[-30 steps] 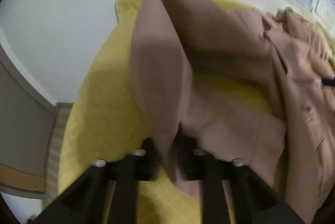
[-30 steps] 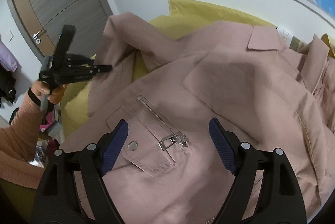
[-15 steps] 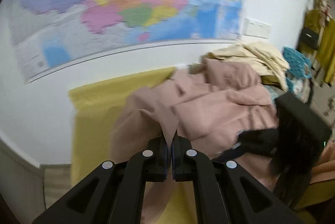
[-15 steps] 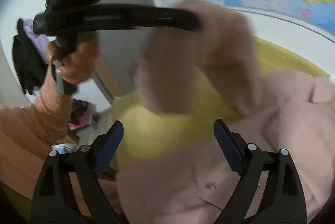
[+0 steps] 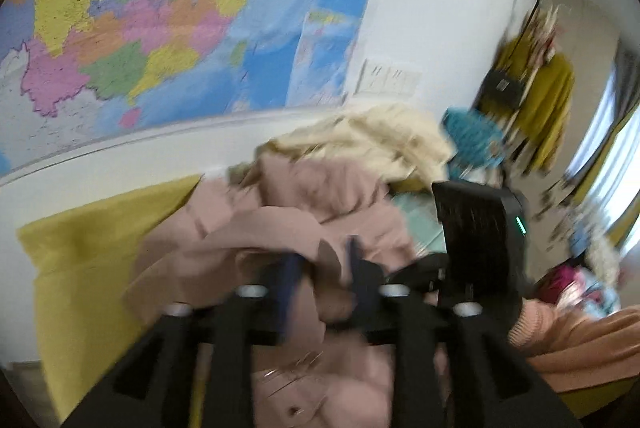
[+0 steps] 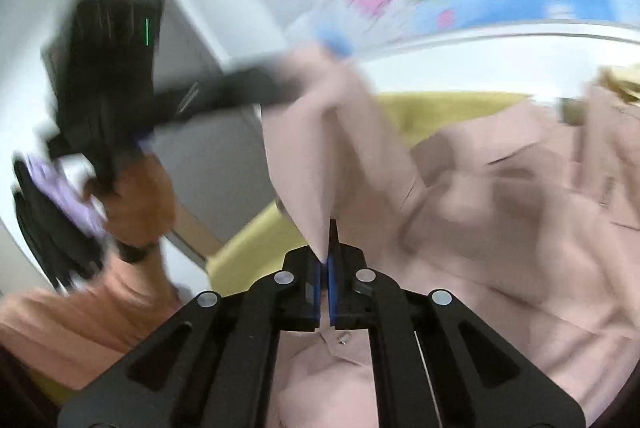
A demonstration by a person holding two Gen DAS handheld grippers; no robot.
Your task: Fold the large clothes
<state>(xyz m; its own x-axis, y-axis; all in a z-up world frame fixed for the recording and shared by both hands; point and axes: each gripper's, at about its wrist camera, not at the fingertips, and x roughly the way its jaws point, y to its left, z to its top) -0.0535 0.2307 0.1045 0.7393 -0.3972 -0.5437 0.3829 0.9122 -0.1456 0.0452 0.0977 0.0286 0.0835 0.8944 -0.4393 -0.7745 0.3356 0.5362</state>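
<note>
A dusty-pink coat (image 6: pixel 500 207) lies rumpled on a yellow cover (image 6: pixel 440 107). My right gripper (image 6: pixel 325 268) is shut on a raised fold of the coat's cloth, which rises from the pads up to the left gripper (image 6: pixel 332 43). In the left wrist view the coat (image 5: pixel 304 211) is heaped ahead on the yellow cover (image 5: pixel 92 260). My left gripper (image 5: pixel 322 268) is blurred, its jaws are opening, and pink cloth sits loosely between the parted blue pads. The right gripper's black body (image 5: pixel 476 240) shows close on the right.
A cream garment (image 5: pixel 360 143) is piled behind the coat against the white wall with a coloured map (image 5: pixel 140 27). A person's hand (image 6: pixel 136 195) and orange sleeve (image 5: pixel 580 340) hold the tools. A grey door (image 6: pixel 208 147) stands on the left.
The left jaws, shut on the pink cloth before, now stand apart. The right jaws, wide open before, have shut on a fold of the coat. Both views swung up towards the map.
</note>
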